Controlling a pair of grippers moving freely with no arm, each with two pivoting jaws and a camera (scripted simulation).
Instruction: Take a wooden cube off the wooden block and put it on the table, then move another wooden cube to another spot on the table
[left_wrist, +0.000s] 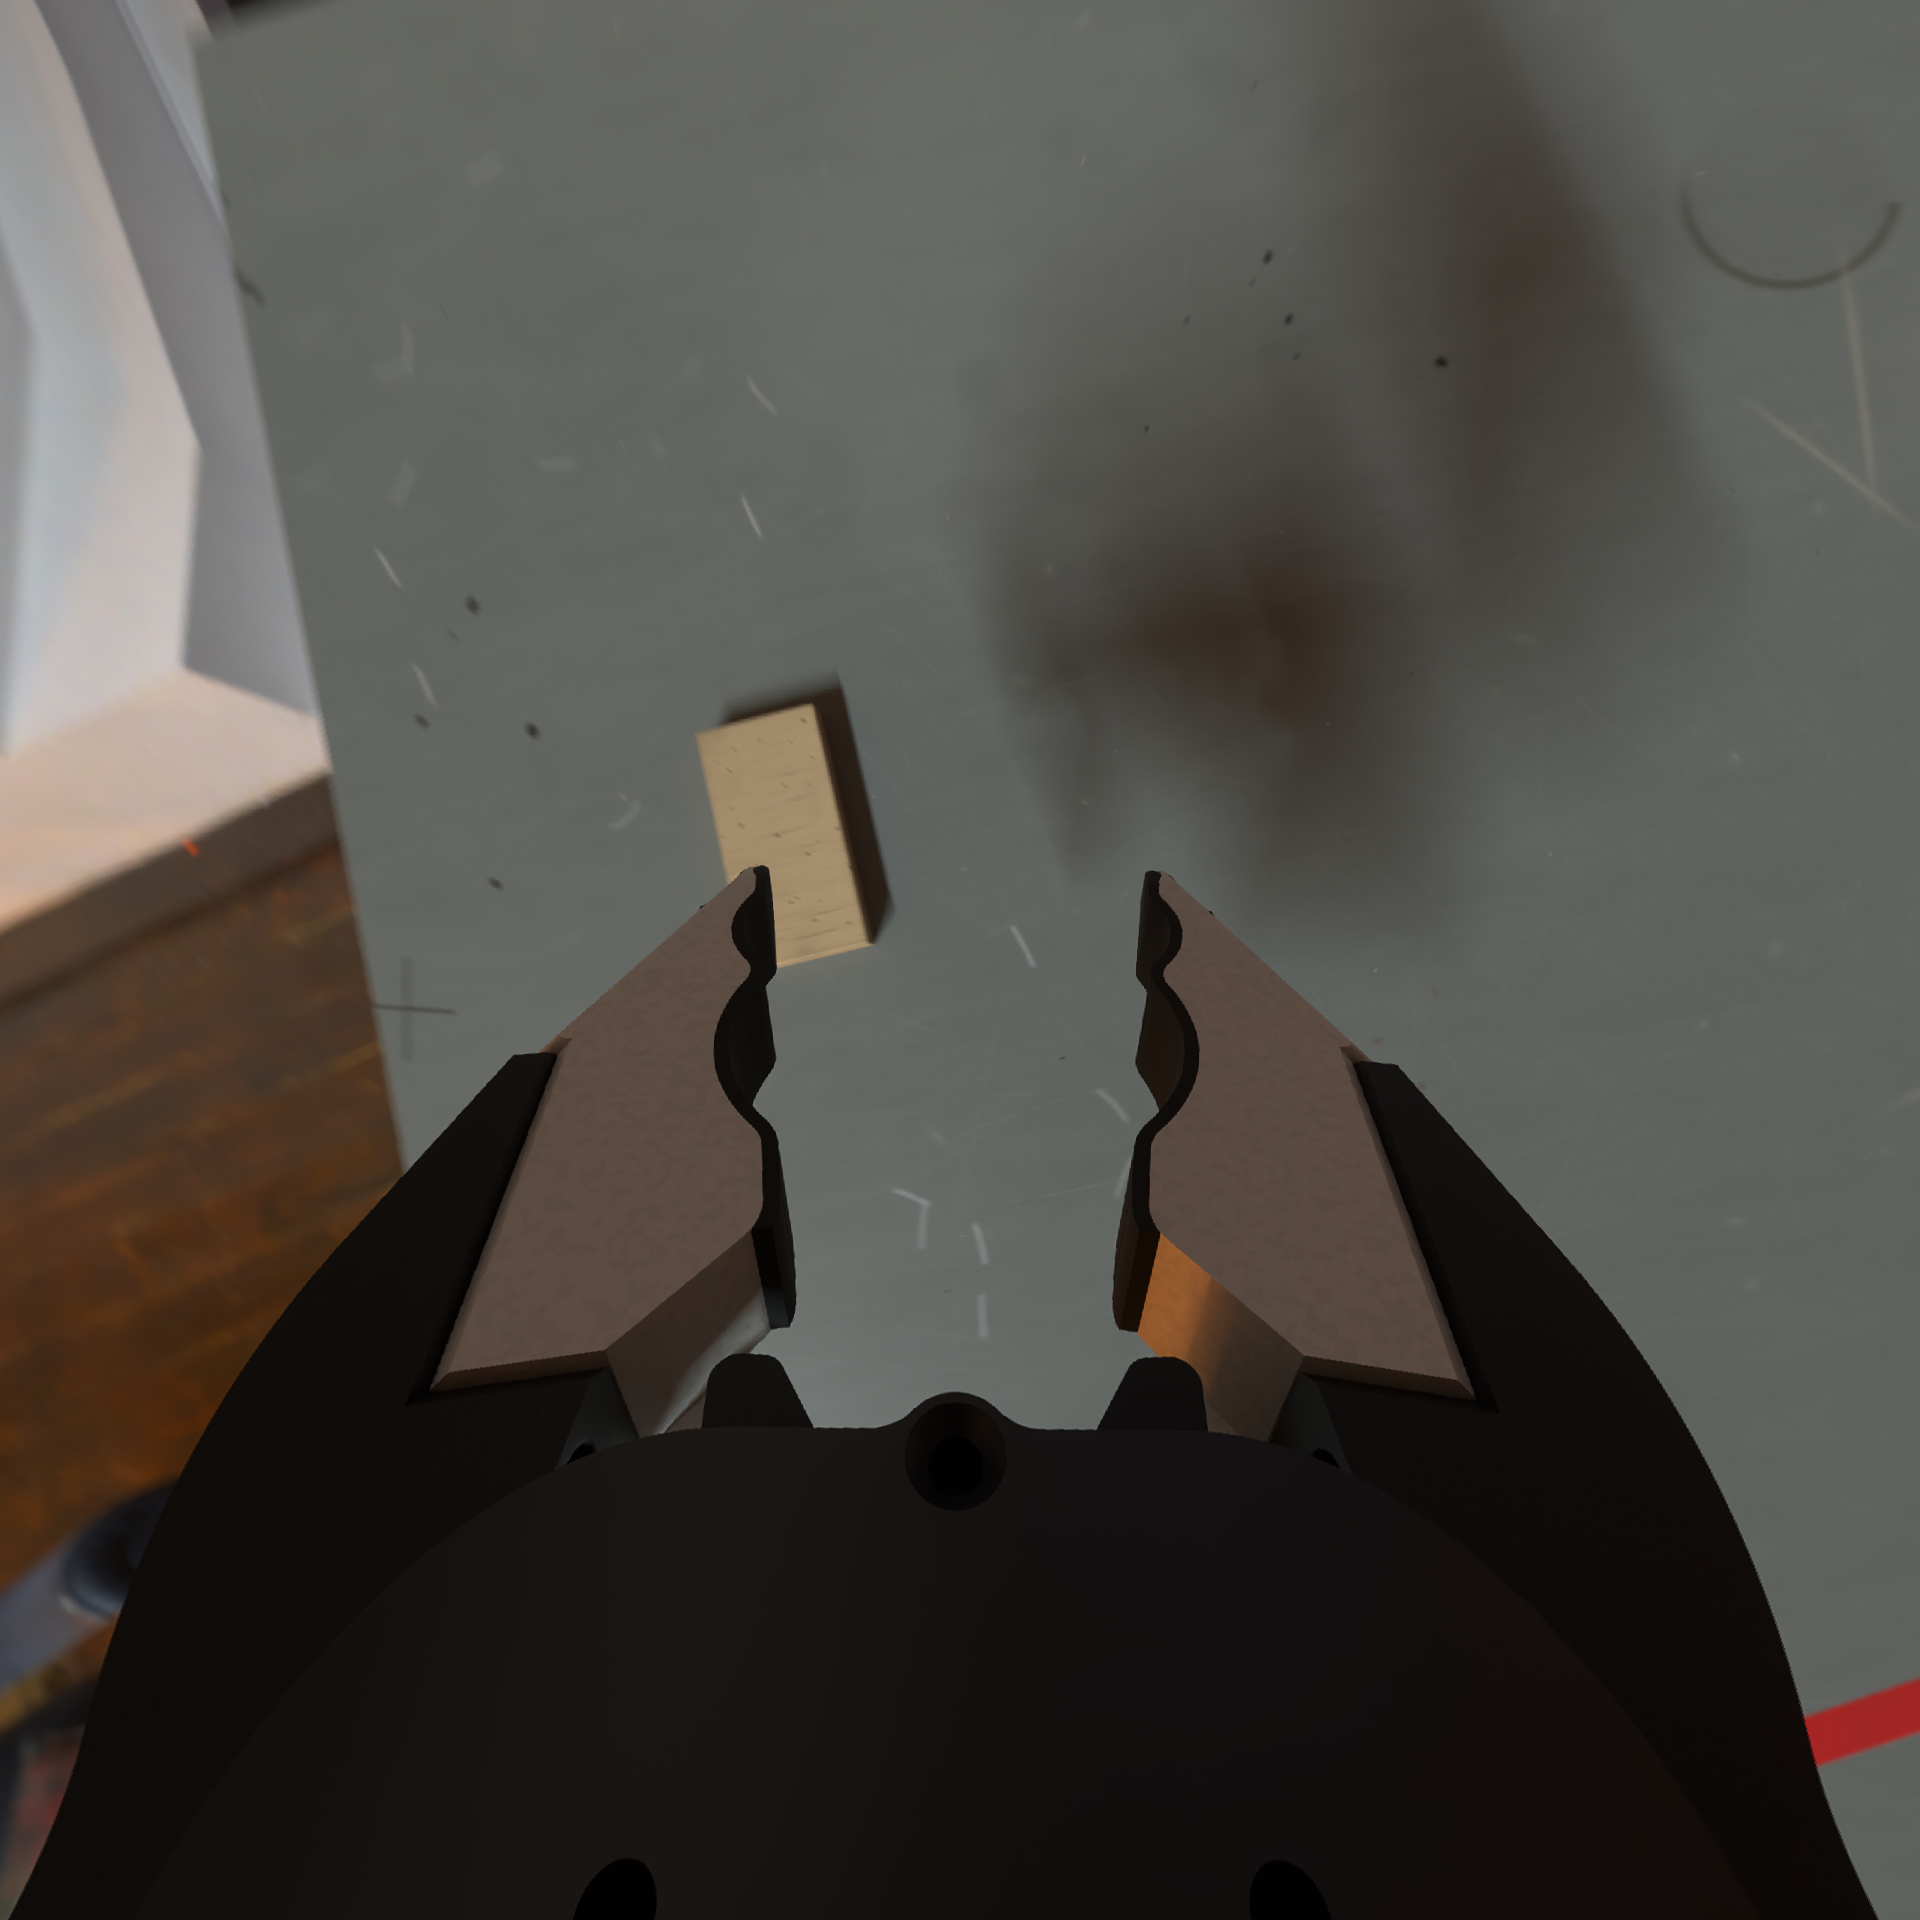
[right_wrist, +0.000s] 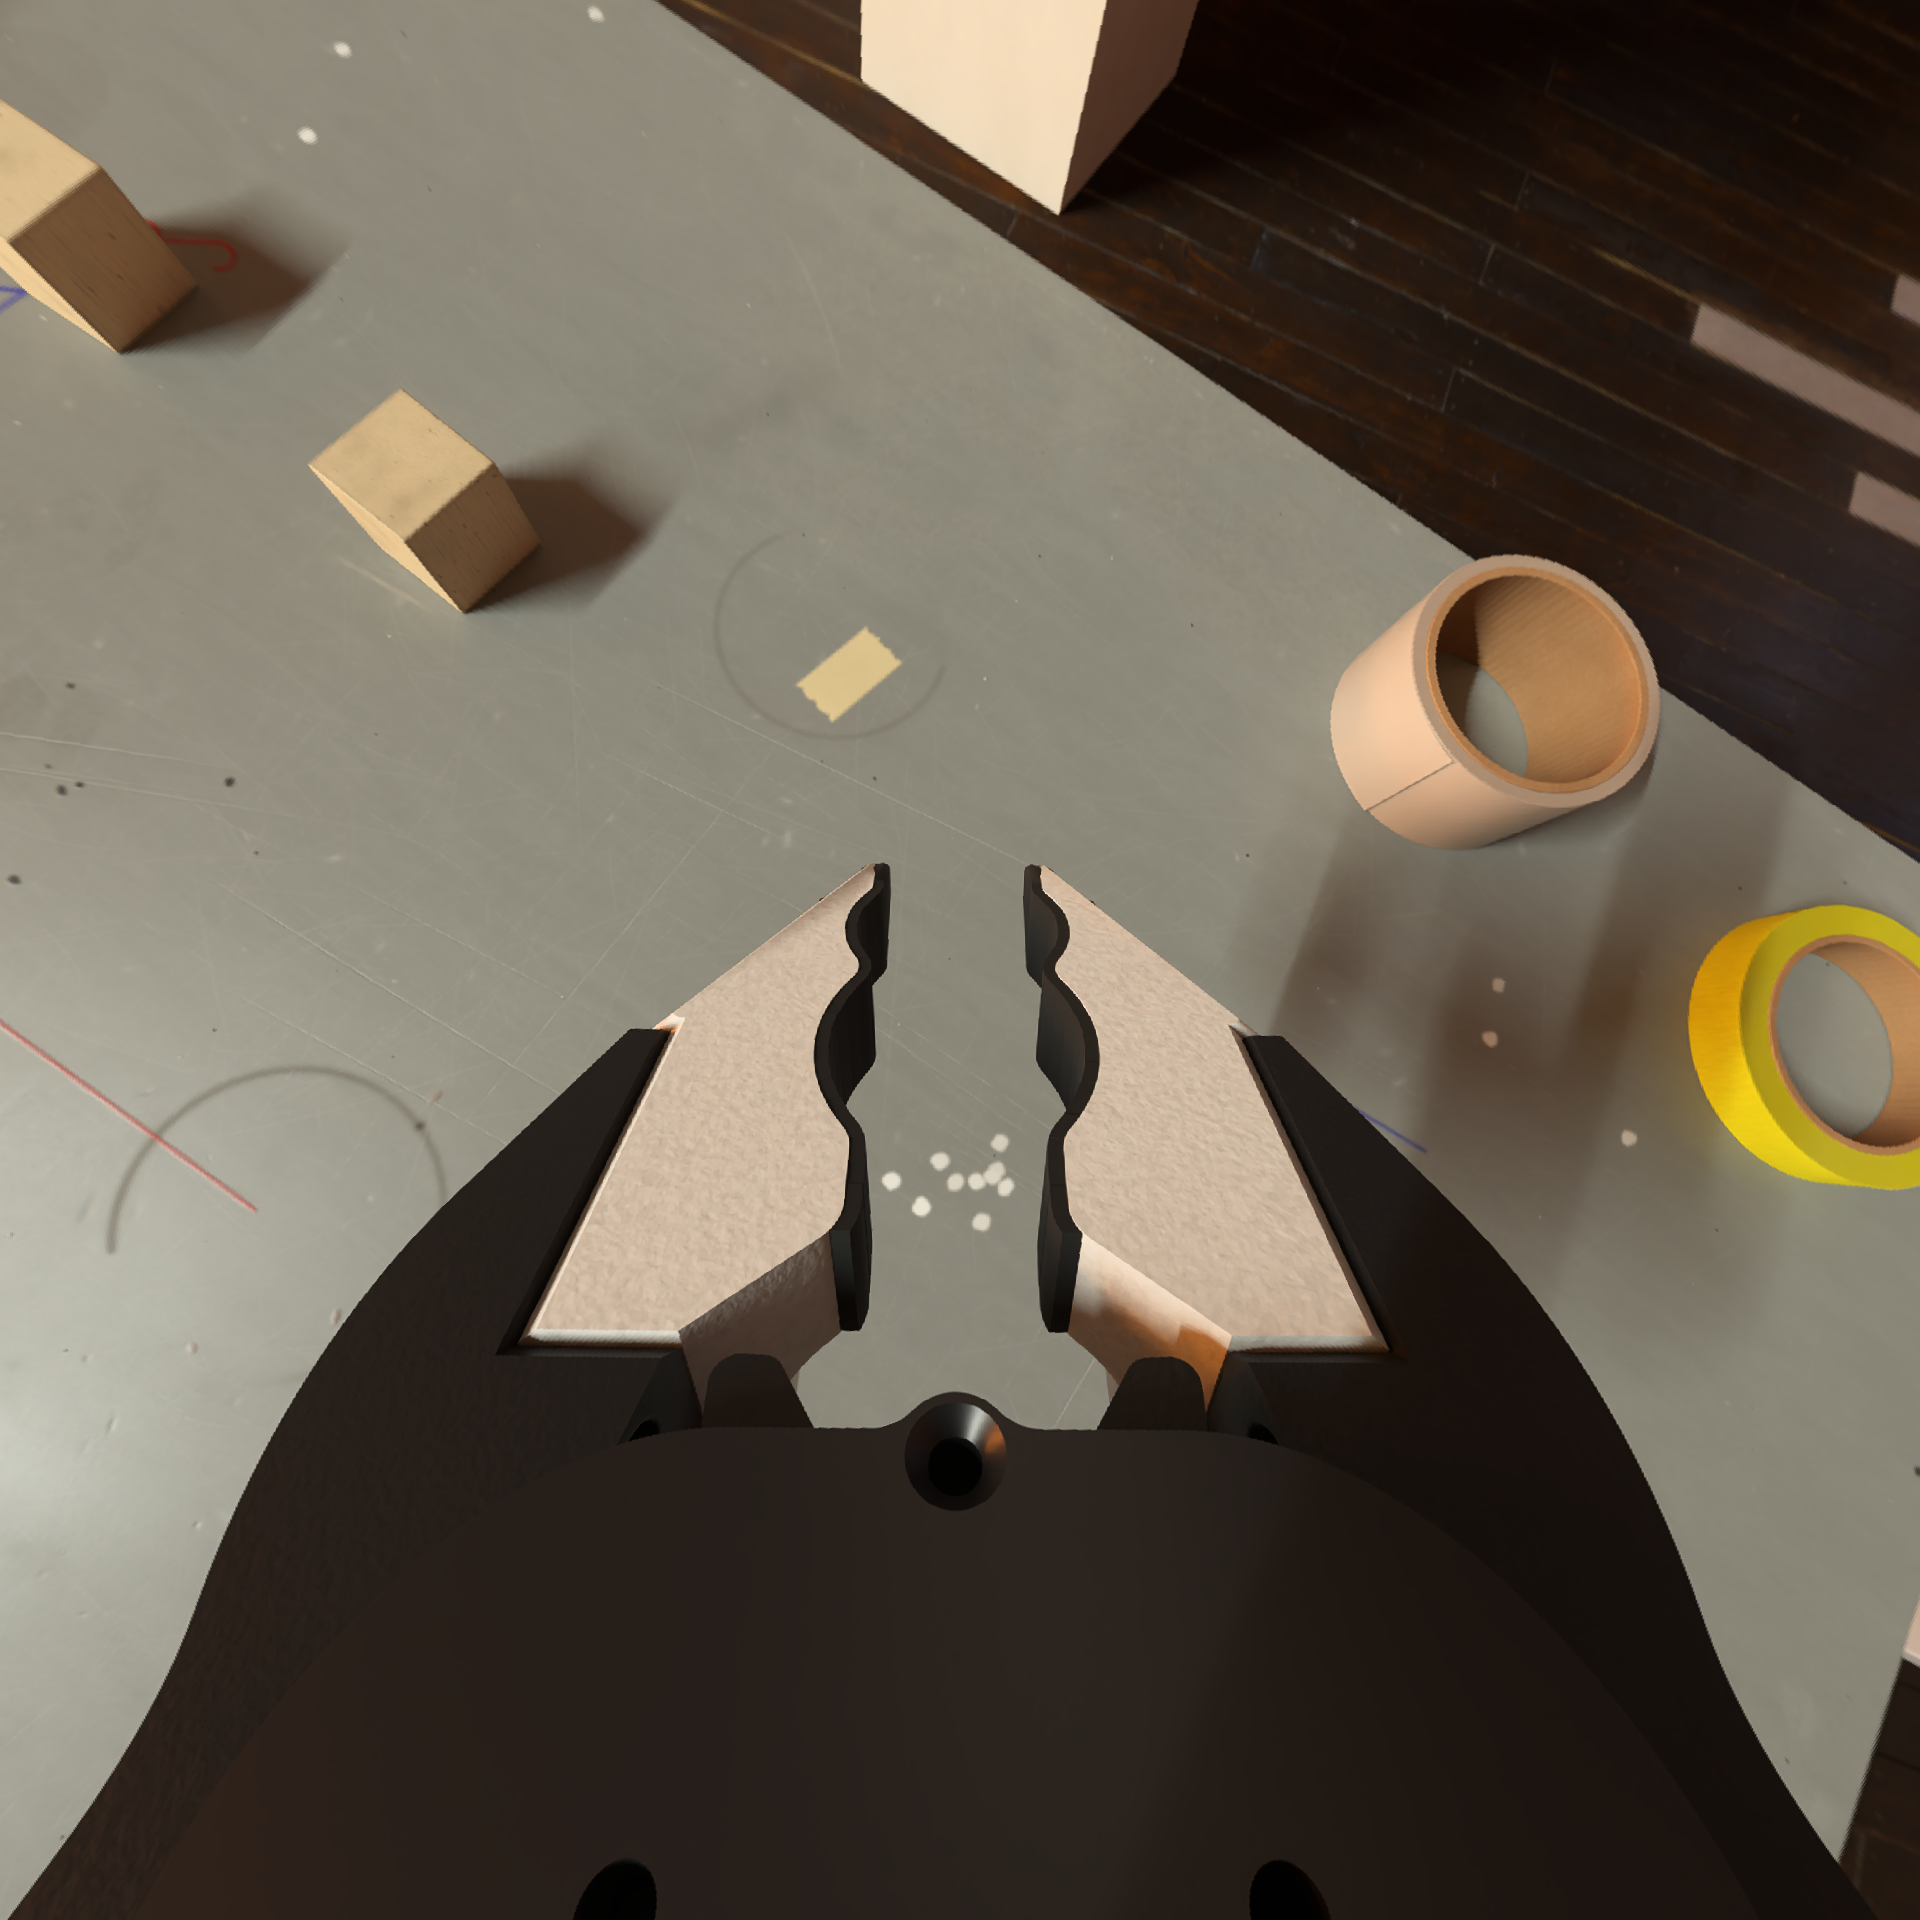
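Observation:
In the left wrist view, a flat rectangular wooden block (left_wrist: 787, 831) lies on the grey table (left_wrist: 1143, 312) with nothing on top of it. My left gripper (left_wrist: 956, 878) is open and empty above the table, and its left fingertip (left_wrist: 753, 904) overlaps the block's near end. In the right wrist view, a wooden cube (right_wrist: 426, 499) sits on the table (right_wrist: 623, 935) to the far left. A second wooden cube (right_wrist: 73, 229) is farther off, cut by the left edge. My right gripper (right_wrist: 956, 871) is empty, its jaws a small way apart, well short of both cubes.
A beige tape roll (right_wrist: 1496, 707) and a yellow tape roll (right_wrist: 1808, 1049) lie at the right near the table's edge. A small tape patch (right_wrist: 849, 673) is stuck ahead of the right gripper. Dark wooden floor (right_wrist: 1455, 260) and a pale post (right_wrist: 1018, 83) lie beyond. The table's left edge (left_wrist: 312, 727) borders brown floor.

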